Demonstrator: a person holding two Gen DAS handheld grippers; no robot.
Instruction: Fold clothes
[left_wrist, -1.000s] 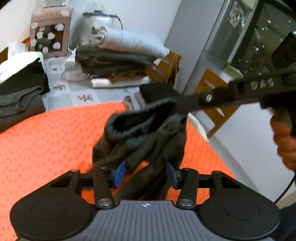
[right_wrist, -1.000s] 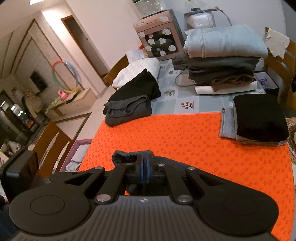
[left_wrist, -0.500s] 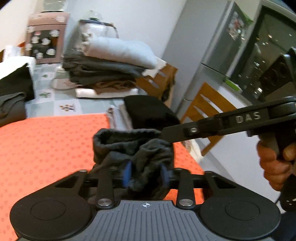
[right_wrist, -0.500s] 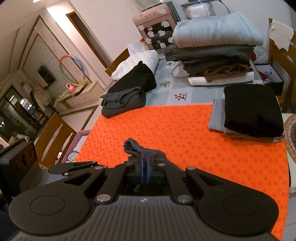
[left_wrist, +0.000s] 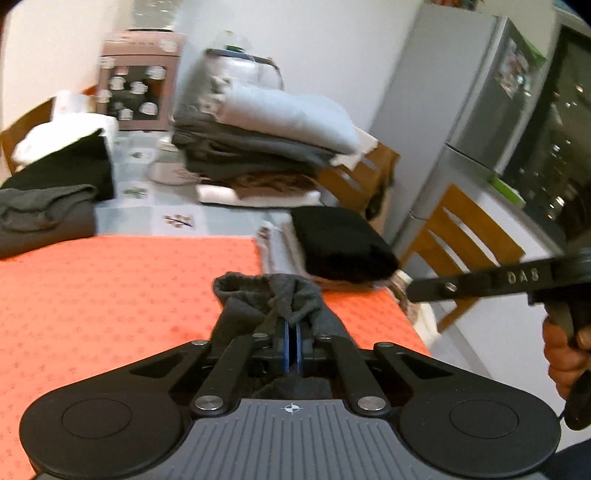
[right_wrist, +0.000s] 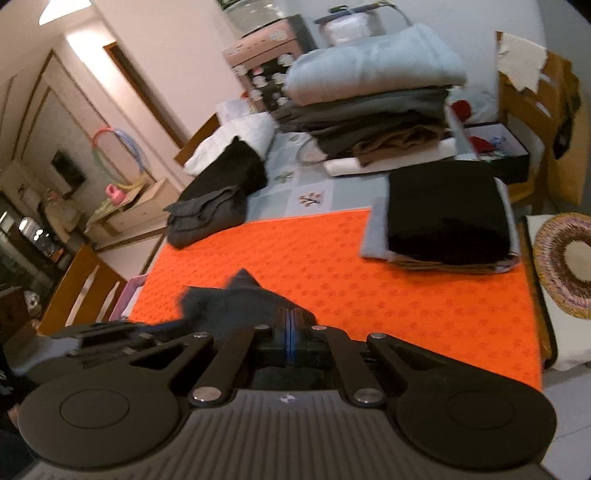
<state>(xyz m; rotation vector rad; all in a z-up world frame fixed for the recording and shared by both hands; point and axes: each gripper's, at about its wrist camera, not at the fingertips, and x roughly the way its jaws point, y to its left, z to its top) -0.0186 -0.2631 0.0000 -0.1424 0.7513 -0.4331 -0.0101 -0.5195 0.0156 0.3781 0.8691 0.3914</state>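
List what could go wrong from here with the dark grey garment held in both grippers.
1. The dark grey garment is bunched between the left gripper and the right gripper, so it may land on the orange mat crumpled rather than flat.
2. Both grips look close together; spreading could tug cloth out of one.
3. The folded black pile lies nearby and could get nudged.

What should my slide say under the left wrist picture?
Left gripper pinching a dark grey garment above the orange mat.
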